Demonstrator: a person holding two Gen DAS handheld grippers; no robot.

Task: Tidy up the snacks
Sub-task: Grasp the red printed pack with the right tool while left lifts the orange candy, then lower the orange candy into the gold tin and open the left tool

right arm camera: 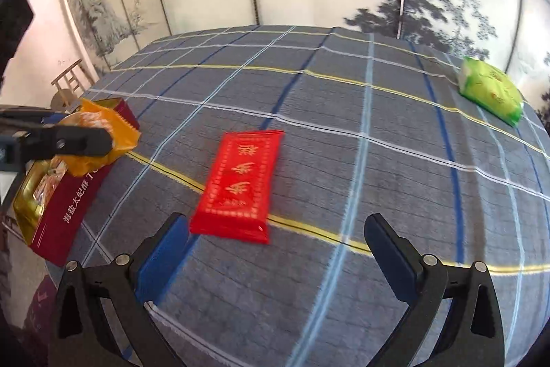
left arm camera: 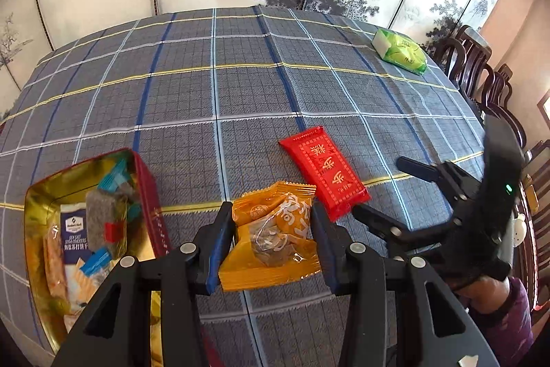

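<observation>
Carrying crinkly orange plastic snack packet (left arm camera: pixel 271 236) clamped in left gripper (left arm camera: pixel 271 241) toward open red-and-gold tin (left arm camera: pixel 151 195); keeping it level, right gripper (right arm camera: pixel 275 250) hanging wide open, empty

Tin (left arm camera: pixel 37 205) cut off; contents partly hidden

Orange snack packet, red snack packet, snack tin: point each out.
orange snack packet (left arm camera: pixel 275 239), left wrist view, its clear window.
red snack packet (right arm camera: pixel 237 188), right wrist view, printed face.
snack tin (left arm camera: pixel 144 181), left wrist view, its right wall.
</observation>
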